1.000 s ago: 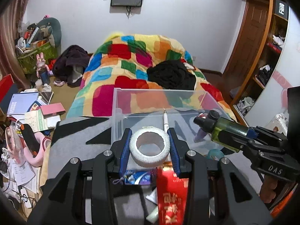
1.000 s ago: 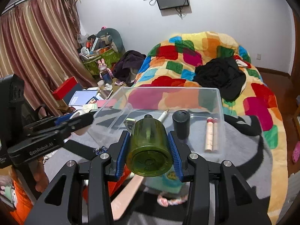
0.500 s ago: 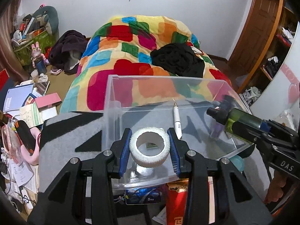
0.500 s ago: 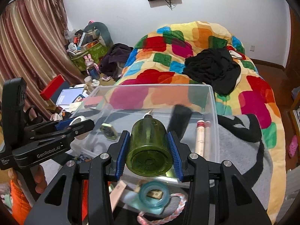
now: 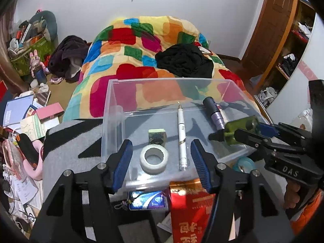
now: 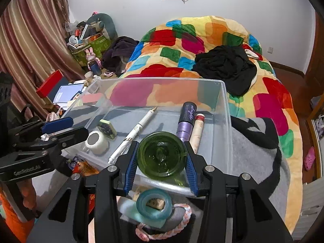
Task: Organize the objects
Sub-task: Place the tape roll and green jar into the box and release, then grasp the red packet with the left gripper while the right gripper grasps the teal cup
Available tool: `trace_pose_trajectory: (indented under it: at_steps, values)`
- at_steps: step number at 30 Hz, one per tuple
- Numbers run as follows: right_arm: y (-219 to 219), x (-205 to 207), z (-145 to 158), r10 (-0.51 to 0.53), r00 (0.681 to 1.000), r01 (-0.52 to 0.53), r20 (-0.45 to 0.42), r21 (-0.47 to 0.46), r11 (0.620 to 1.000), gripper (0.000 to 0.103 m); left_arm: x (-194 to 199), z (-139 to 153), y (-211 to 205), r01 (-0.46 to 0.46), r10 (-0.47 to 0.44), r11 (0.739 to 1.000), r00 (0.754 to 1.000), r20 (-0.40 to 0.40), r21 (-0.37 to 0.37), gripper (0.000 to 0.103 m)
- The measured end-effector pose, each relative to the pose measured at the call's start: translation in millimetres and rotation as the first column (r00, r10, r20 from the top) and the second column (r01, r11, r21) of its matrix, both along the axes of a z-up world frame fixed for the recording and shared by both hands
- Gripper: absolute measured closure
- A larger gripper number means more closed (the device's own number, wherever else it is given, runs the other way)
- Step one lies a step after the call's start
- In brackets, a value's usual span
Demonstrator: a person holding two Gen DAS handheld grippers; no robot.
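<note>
Spread wide apart, the jaws of the left gripper [image 5: 161,162] hold nothing; the white tape roll [image 5: 154,159] lies flat between them on the floor of the clear plastic bin [image 5: 113,105], touching neither blue pad. Just beyond the roll sits a small green-edged block [image 5: 157,135], and beside it a white pen [image 5: 181,137] lies lengthwise. The jaws of the right gripper [image 6: 161,165] are clamped on a green bottle [image 6: 161,155], both blue pads pressed against its sides, its round base facing the camera over the bin's near wall. A purple tube [image 6: 185,121] and a cream tube [image 6: 198,132] lie side by side in the bin's right part. Outside the near wall rest a teal ring [image 6: 154,204], a braided cord [image 6: 166,226] and a red packet [image 5: 192,212].
</note>
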State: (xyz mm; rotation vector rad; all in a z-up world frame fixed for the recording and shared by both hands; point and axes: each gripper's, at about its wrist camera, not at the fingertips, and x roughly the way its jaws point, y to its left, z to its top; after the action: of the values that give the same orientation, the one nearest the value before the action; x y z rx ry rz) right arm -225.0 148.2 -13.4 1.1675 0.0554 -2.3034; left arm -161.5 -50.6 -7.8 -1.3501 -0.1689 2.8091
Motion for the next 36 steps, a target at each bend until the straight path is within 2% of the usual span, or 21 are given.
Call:
trace_pose_trajectory:
  at_steps: [3, 8, 11, 17, 23, 27, 31, 36]
  values:
    - [6, 4, 4, -0.005, 1.000, 0.005, 0.000, -0.009, 1.000, 0.059, 9, 7, 3, 0.002, -0.002, 1.000, 1.000, -0.018, -0.015, 0.036]
    - [22, 20, 17, -0.012, 1.000, 0.010, -0.028, -0.041, 0.999, 0.050, 27, 16, 11, 0.003, -0.005, 0.999, 0.999, -0.049, -0.043, 0.033]
    - [29, 34, 26, -0.007, 0.998, 0.004, -0.065, -0.045, 0.999, 0.046, 38, 14, 14, 0.002, -0.004, 0.999, 0.998, -0.058, -0.043, 0.018]
    - [34, 61, 29, 0.018, 0.994, -0.020, -0.107, -0.017, 1.000, 0.042, 46, -4, 26, 0.035, -0.036, 0.998, 0.999, -0.016, -0.055, 0.016]
    - [32, 72, 7, 0.023, 0.996, -0.022, -0.088, 0.015, 1.000, 0.042, 38, -32, 37, 0.059, -0.056, 0.997, 0.997, 0.058, -0.049, 0.016]
    - [24, 67, -12, 0.027, 0.998, -0.025, -0.053, 0.038, 0.999, 0.042, 35, -42, 39, 0.057, -0.054, 0.997, 0.996, 0.072, -0.043, 0.016]
    - [18, 61, -24, 0.034, 0.999, -0.033, -0.026, 0.040, 0.999, 0.048, 36, -42, 38, 0.054, -0.052, 0.998, 0.997, 0.055, -0.036, 0.022]
    - [10, 56, -34, 0.049, 0.999, -0.049, -0.002, 0.047, 0.998, 0.064, 33, -48, 40, 0.076, -0.075, 0.997, 0.994, 0.085, -0.008, 0.045]
